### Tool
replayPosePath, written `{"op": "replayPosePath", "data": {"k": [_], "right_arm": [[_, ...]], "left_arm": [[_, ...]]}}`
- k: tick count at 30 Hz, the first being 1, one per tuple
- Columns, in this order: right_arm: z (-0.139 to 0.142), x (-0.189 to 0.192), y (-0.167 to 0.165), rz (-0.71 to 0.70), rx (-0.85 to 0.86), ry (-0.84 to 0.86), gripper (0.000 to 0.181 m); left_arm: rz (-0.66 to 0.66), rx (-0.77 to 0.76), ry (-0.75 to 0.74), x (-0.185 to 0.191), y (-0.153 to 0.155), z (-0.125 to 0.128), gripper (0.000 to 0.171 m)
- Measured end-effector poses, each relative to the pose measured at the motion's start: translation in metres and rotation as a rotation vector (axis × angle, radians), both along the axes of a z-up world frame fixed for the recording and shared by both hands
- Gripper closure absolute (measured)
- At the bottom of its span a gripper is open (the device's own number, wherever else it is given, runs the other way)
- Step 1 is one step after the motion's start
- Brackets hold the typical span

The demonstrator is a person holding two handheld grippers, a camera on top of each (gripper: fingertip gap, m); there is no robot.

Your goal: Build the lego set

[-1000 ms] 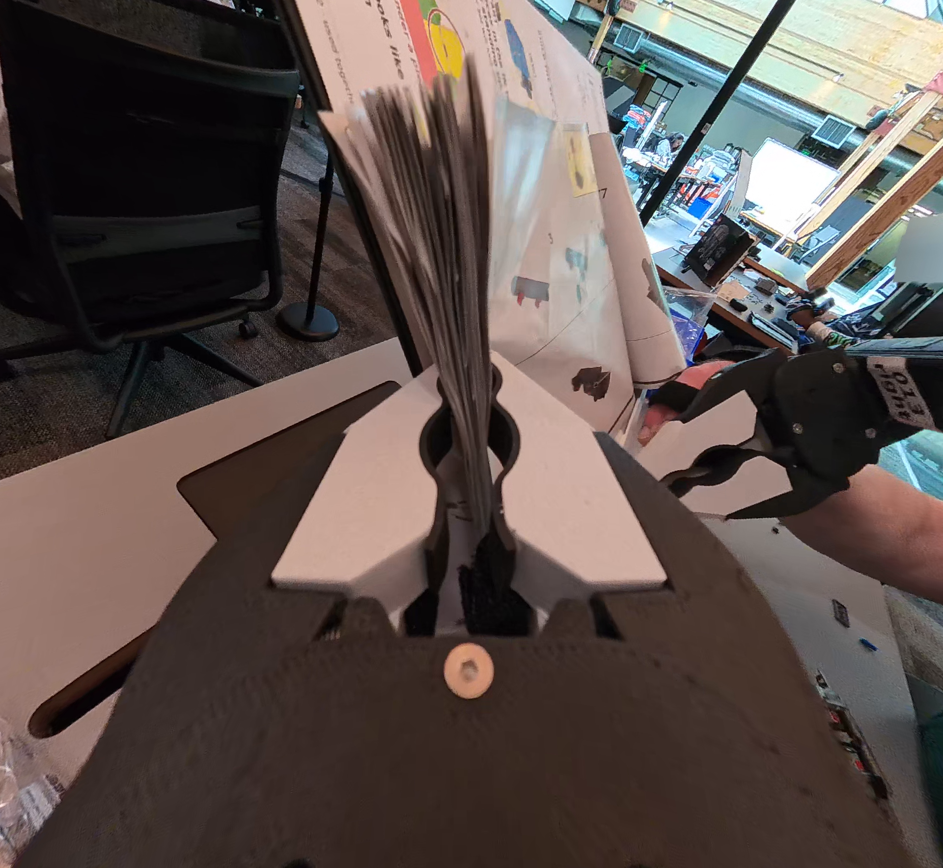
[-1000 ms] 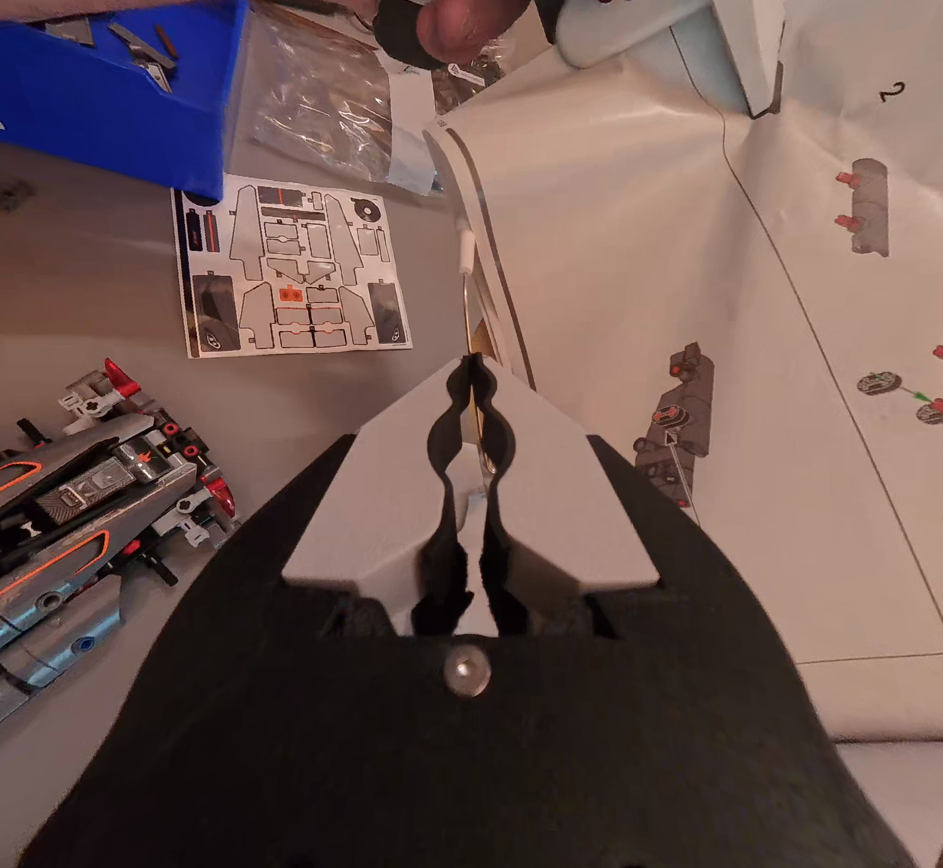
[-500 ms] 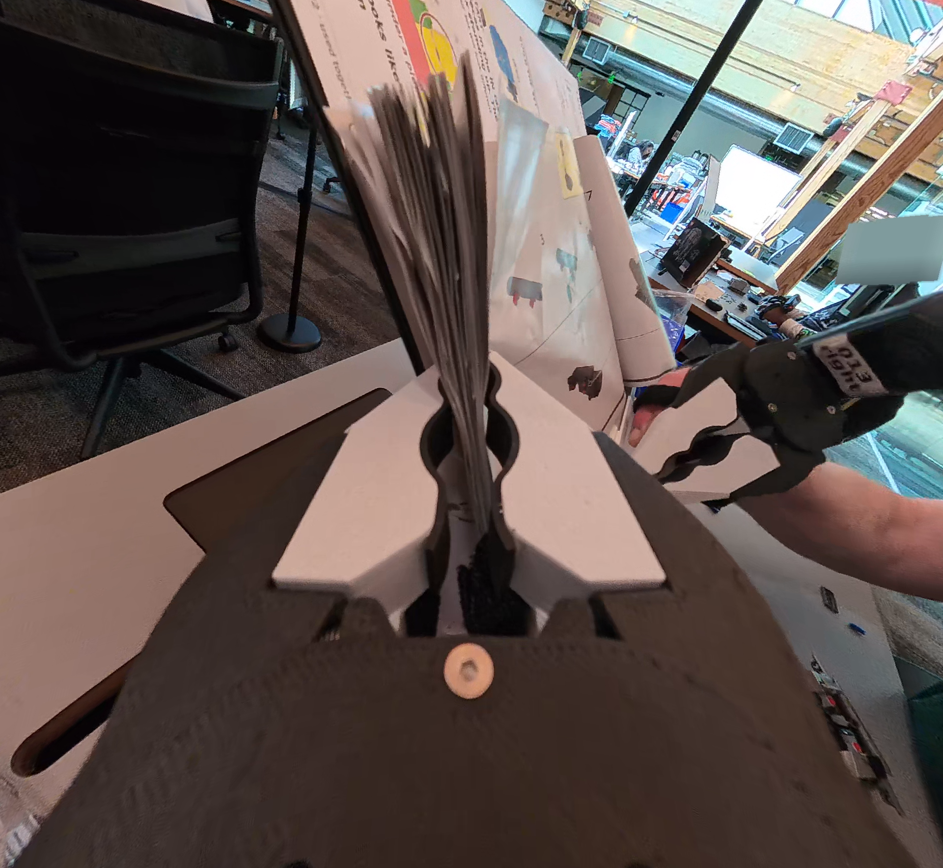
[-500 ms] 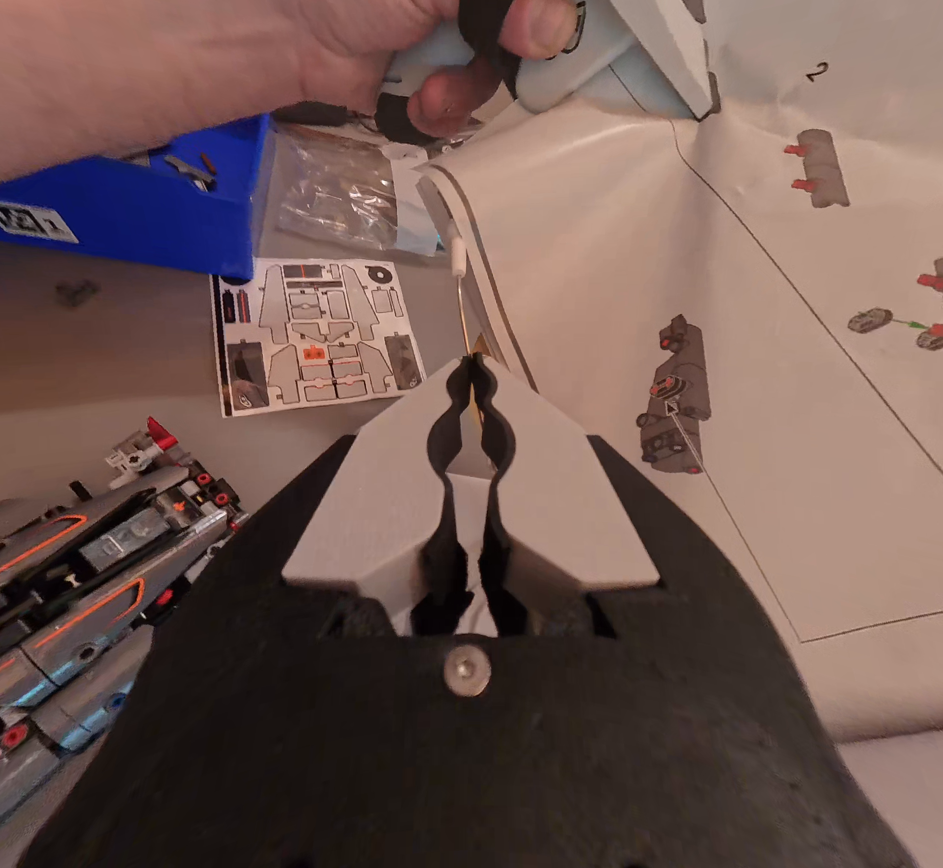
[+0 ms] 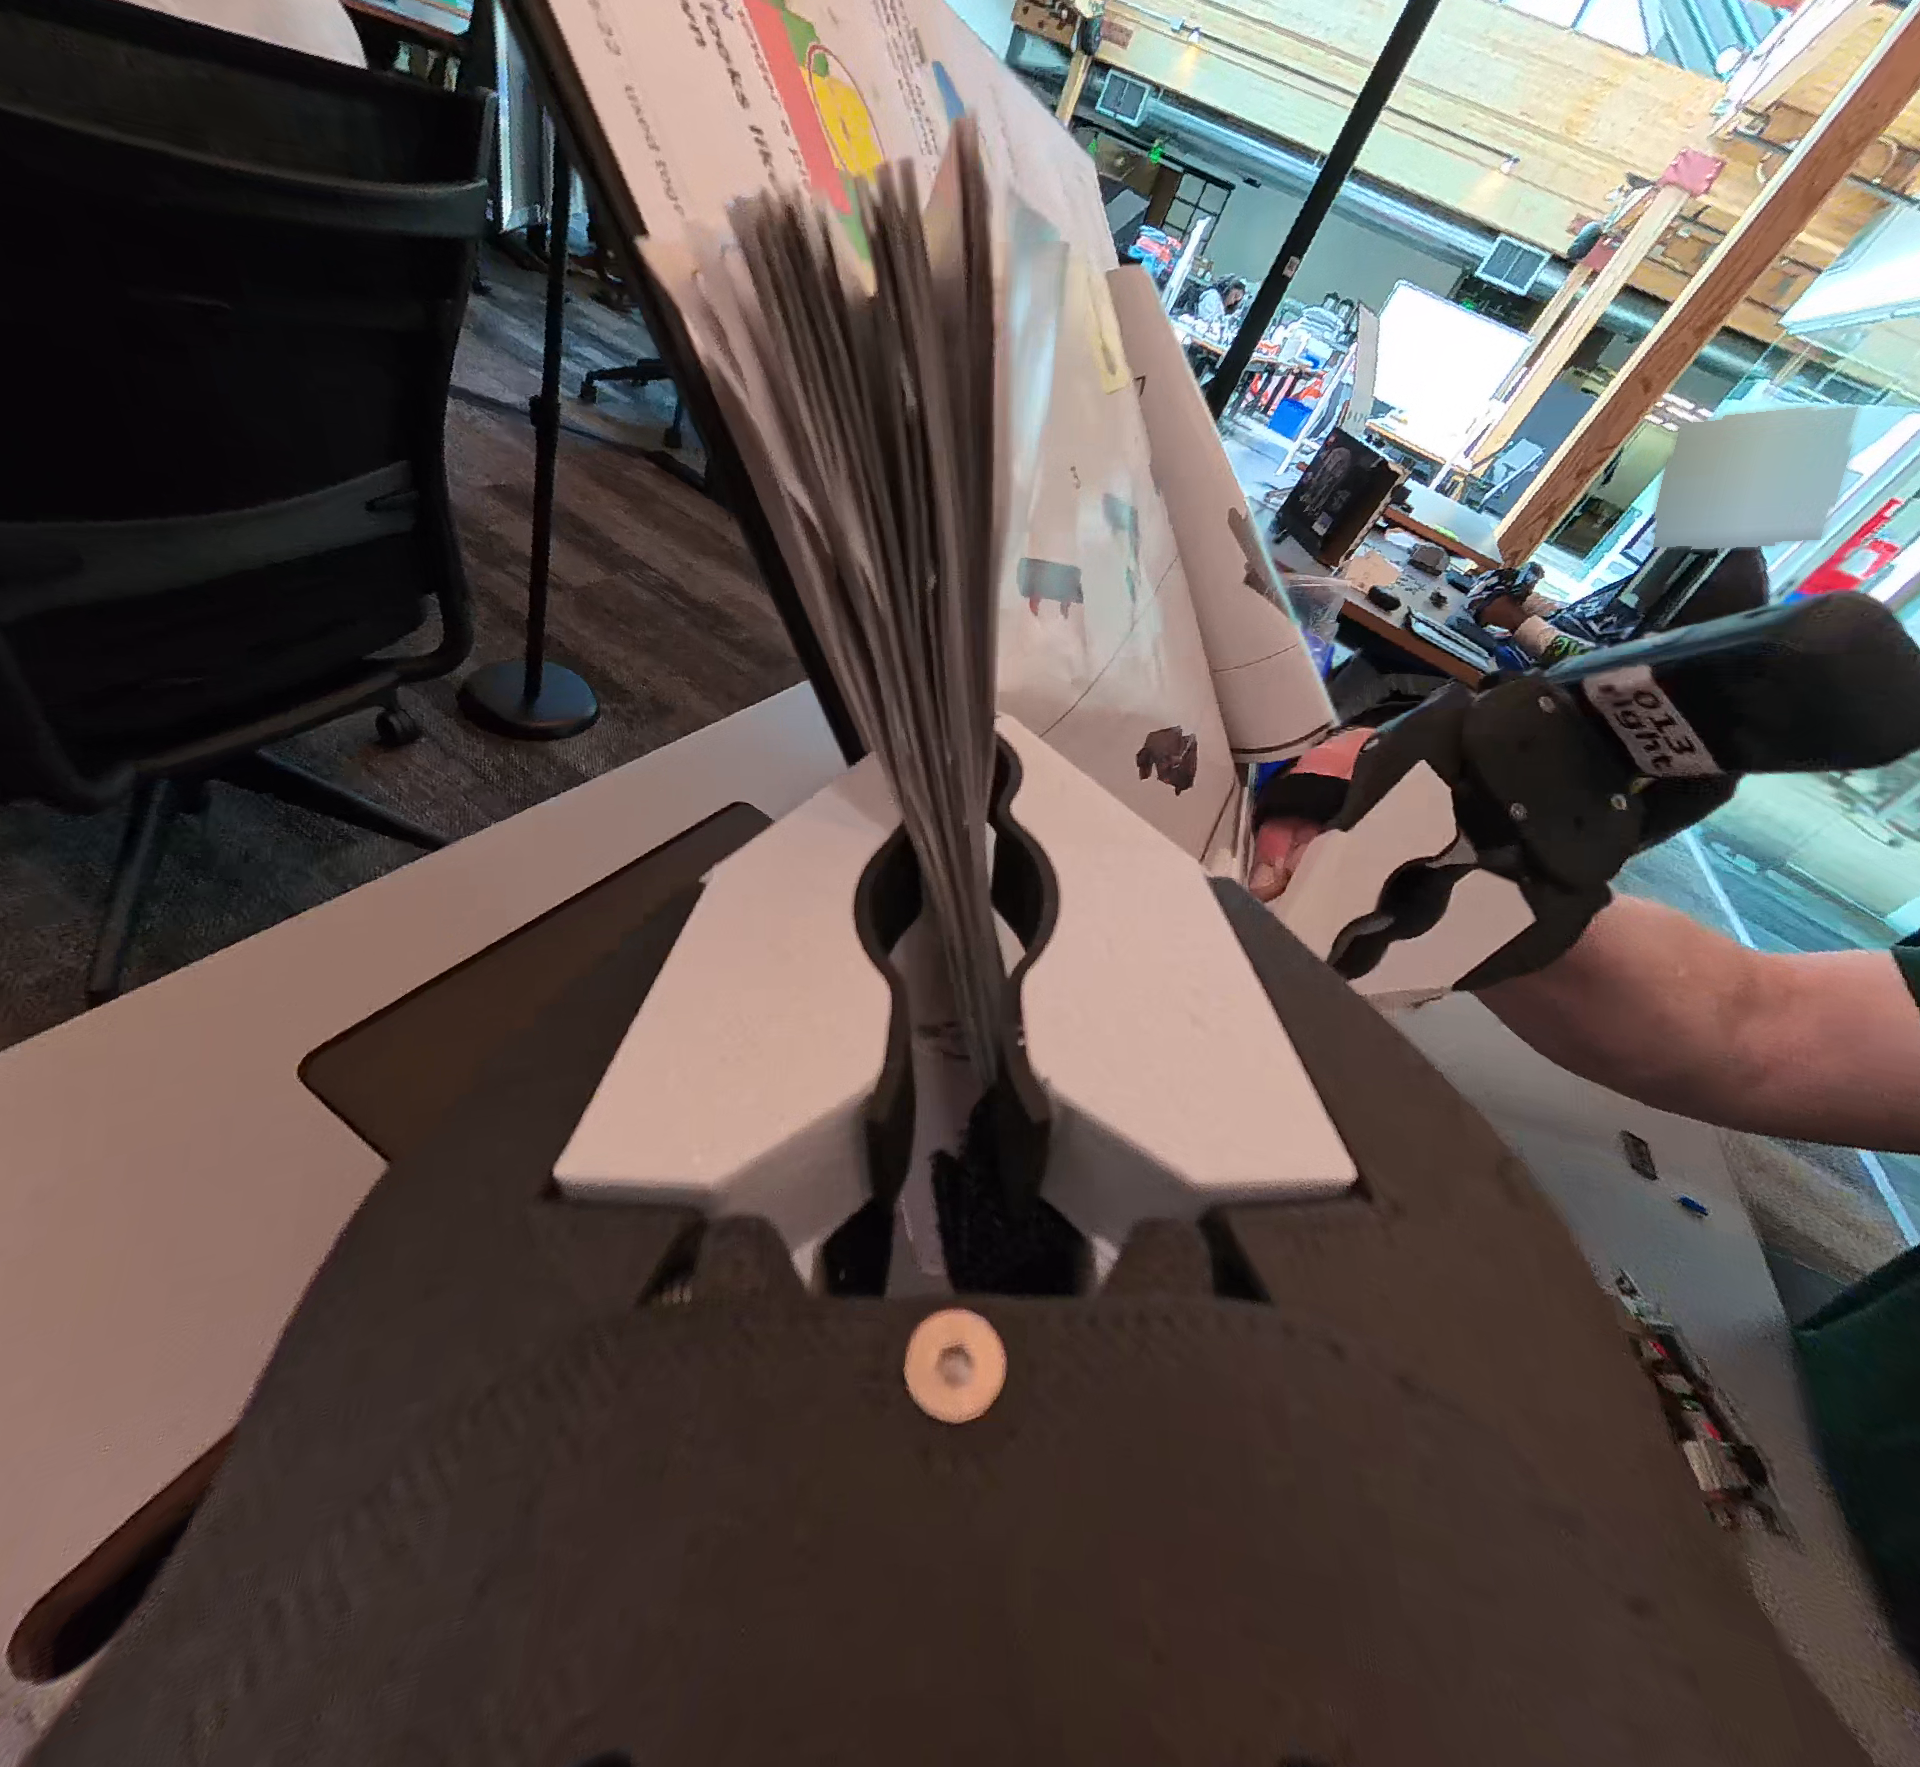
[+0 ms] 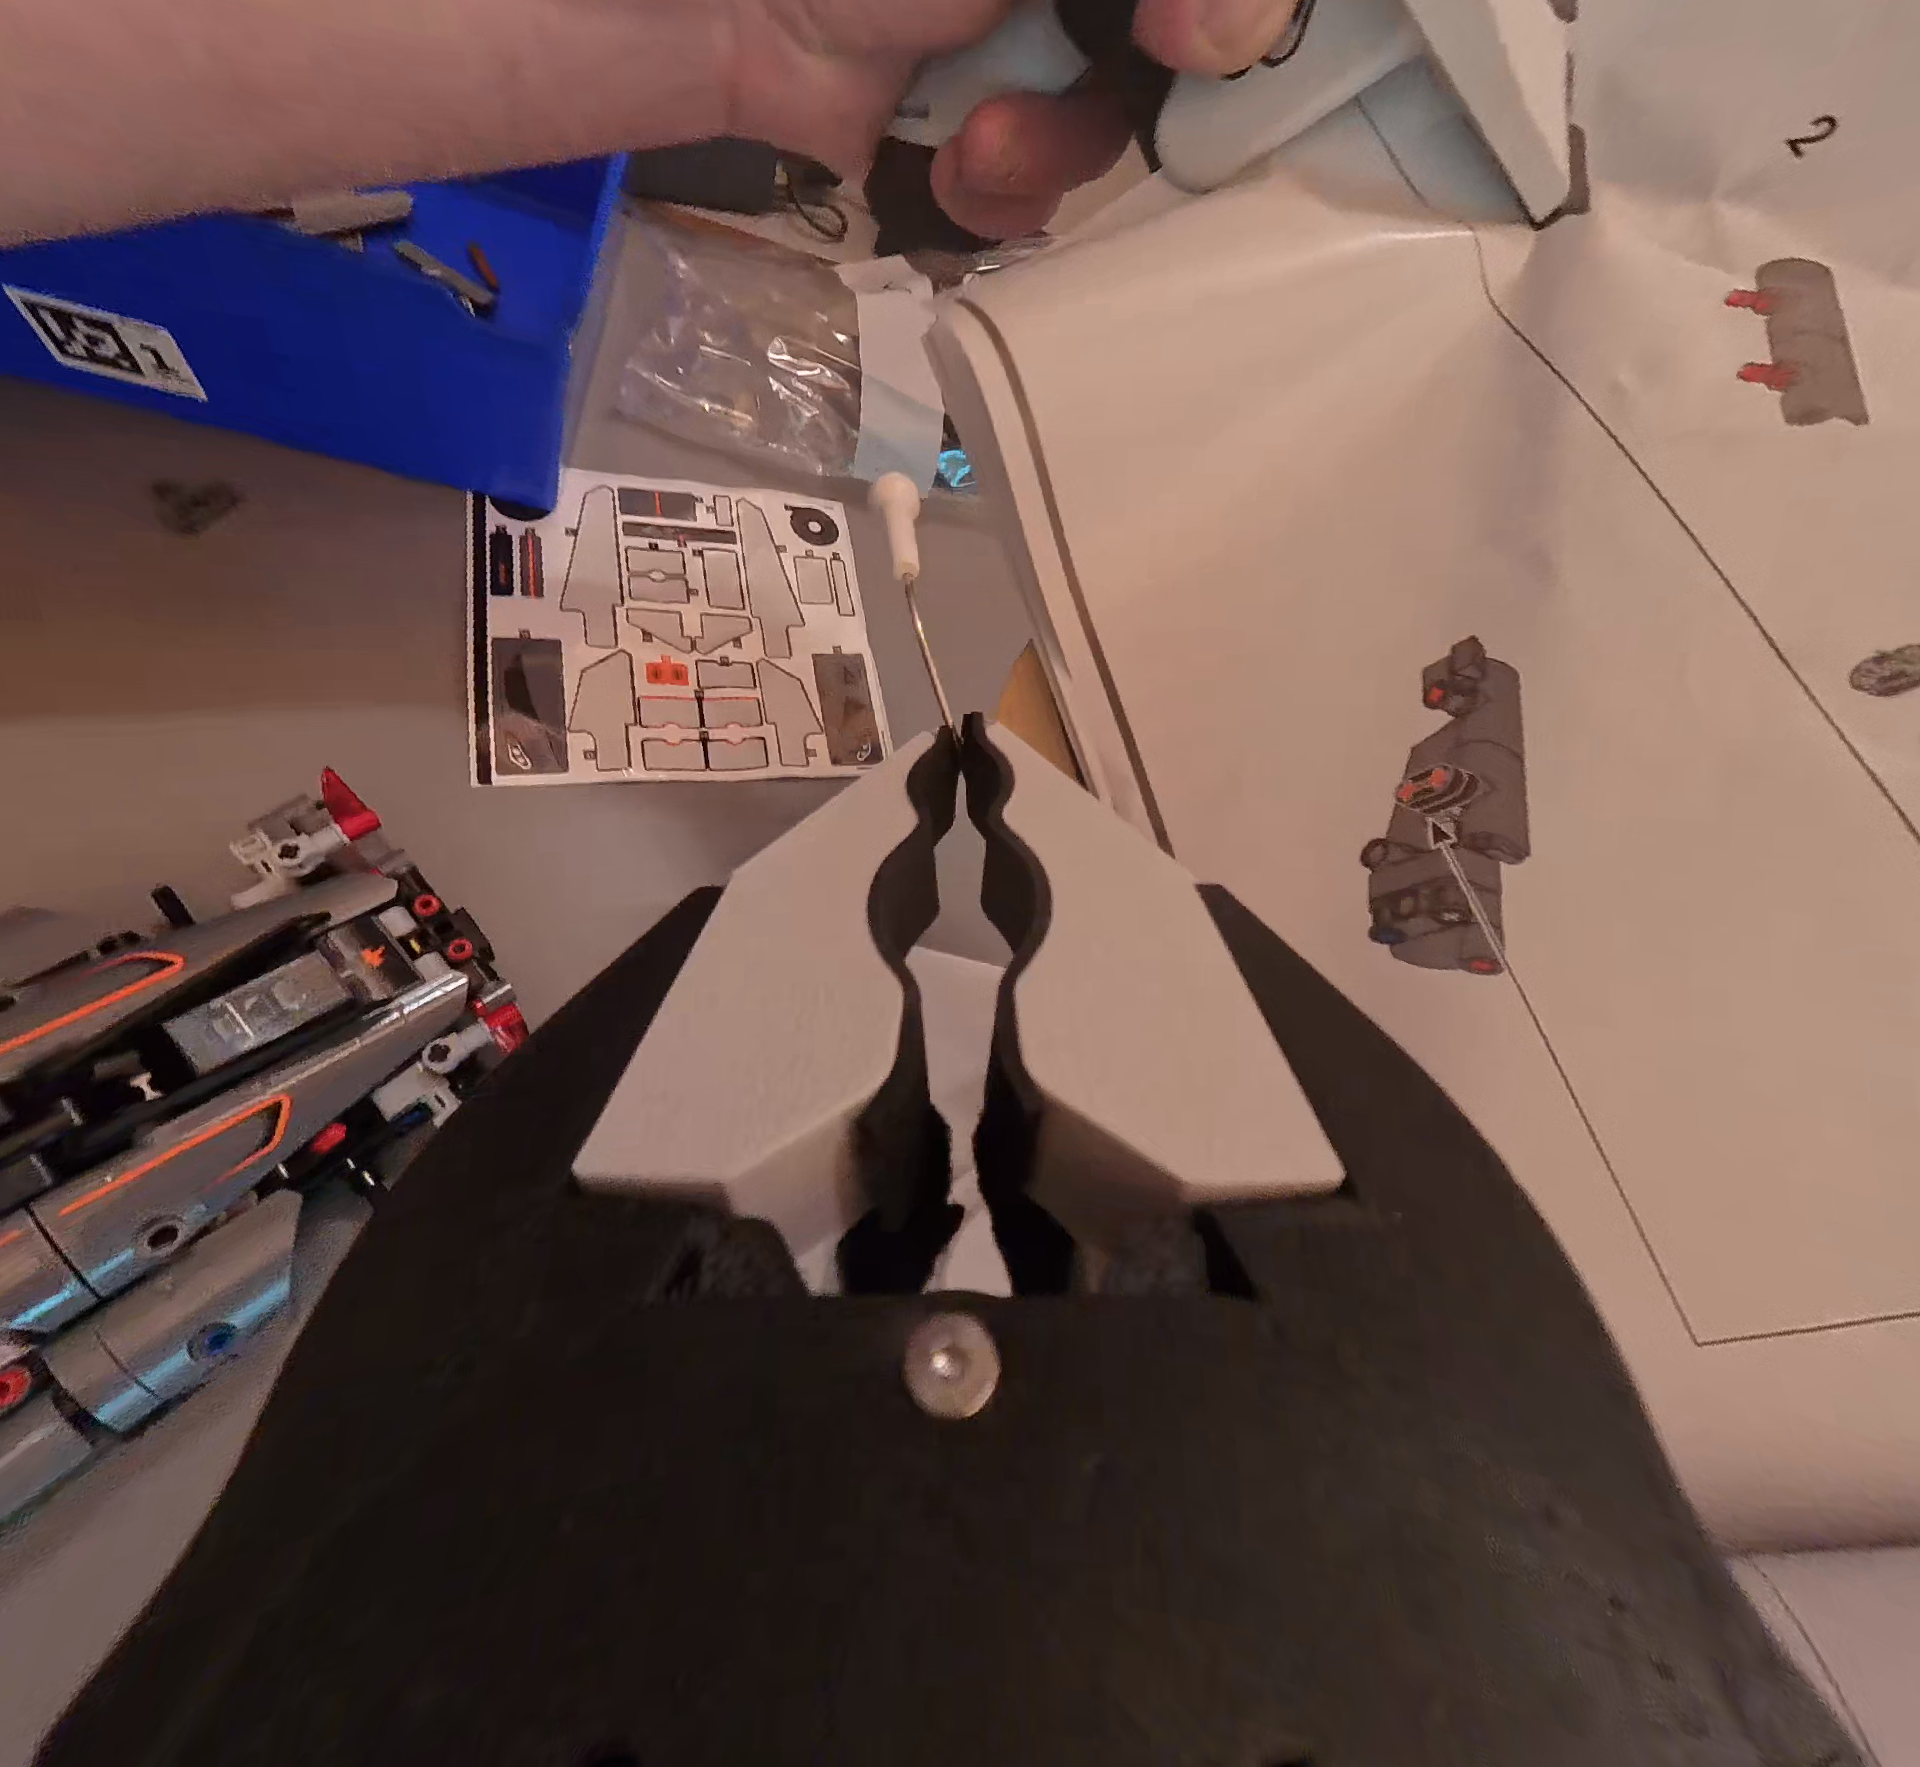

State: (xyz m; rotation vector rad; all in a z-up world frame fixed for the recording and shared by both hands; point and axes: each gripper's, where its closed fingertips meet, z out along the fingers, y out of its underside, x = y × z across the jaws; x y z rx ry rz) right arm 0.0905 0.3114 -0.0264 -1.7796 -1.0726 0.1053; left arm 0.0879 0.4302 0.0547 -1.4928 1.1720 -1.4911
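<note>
My left gripper is shut on a thick fan of pages of the instruction booklet and holds them upright. In the right wrist view an open booklet page with printed building steps fills the right side, and one of the left gripper's fingers presses at its top. My right gripper is shut, its tips pinching a thin metal wire with a white cap beside the page edge. It also shows in the left wrist view at the right. A partly built grey and orange lego model lies at lower left.
A sticker sheet, a clear plastic bag and a blue bin lie on the table. A slanted board with a printed sheet stands behind the booklet. A black chair and a stand pole are beyond the table edge.
The wire has slid out through my right jaws and is now held only at the tips; it has swung left, off the page. The left hand looms larger. My left gripper's hold is unchanged.
</note>
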Motion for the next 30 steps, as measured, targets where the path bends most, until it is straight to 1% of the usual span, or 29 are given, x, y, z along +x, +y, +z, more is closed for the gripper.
{"op": "replayPosePath", "data": {"k": [2, 4, 6, 9, 12, 15, 17, 19, 20, 23, 27, 28, 30], "right_arm": [[0.003, 0.000, 0.001, -0.010, -0.002, 0.067, 0.181], [0.010, 0.001, 0.002, -0.027, -0.025, 0.186, 0.181], [0.015, 0.005, 0.008, -0.092, -0.034, 0.274, 0.181], [0.020, 0.011, 0.014, -0.165, -0.021, 0.318, 0.181], [0.022, 0.013, 0.014, -0.171, -0.015, 0.347, 0.181], [0.021, 0.011, 0.013, -0.166, -0.010, 0.326, 0.181], [0.021, 0.014, 0.014, -0.192, -0.025, 0.356, 0.181], [0.022, 0.016, 0.018, -0.245, -0.013, 0.352, 0.181], [0.022, 0.016, 0.018, -0.243, -0.007, 0.350, 0.181], [0.018, 0.011, 0.013, -0.189, 0.007, 0.271, 0.181], [-0.003, 0.001, 0.009, -0.116, 0.028, -0.017, 0.181], [-0.005, 0.000, 0.007, -0.096, 0.038, -0.046, 0.181], [-0.001, 0.000, 0.001, -0.059, 0.038, -0.014, 0.181]], "left_arm": [[-0.013, -0.009, -0.033, -0.001, 0.000, -0.001, 0.167], [-0.018, -0.002, -0.044, -0.001, 0.001, -0.002, 0.167], [-0.023, -0.001, -0.041, 0.000, 0.001, -0.002, 0.168], [-0.022, 0.008, -0.030, 0.000, 0.001, -0.002, 0.168], [-0.016, 0.011, -0.019, 0.000, 0.001, -0.002, 0.168], [-0.024, 0.000, -0.019, -0.001, 0.001, -0.002, 0.168], [-0.027, -0.009, -0.024, 0.000, 0.001, -0.002, 0.168], [-0.028, -0.022, -0.029, -0.001, 0.002, -0.002, 0.168], [-0.030, -0.027, -0.030, -0.001, 0.003, -0.002, 0.168], [-0.032, -0.036, -0.016, -0.001, 0.000, -0.001, 0.168], [0.017, -0.038, -0.021, -0.001, 0.005, 0.002, 0.168], [0.022, -0.032, -0.027, 0.000, 0.005, 0.002, 0.168], [0.027, -0.016, -0.048, 0.000, 0.005, 0.002, 0.168]]}}
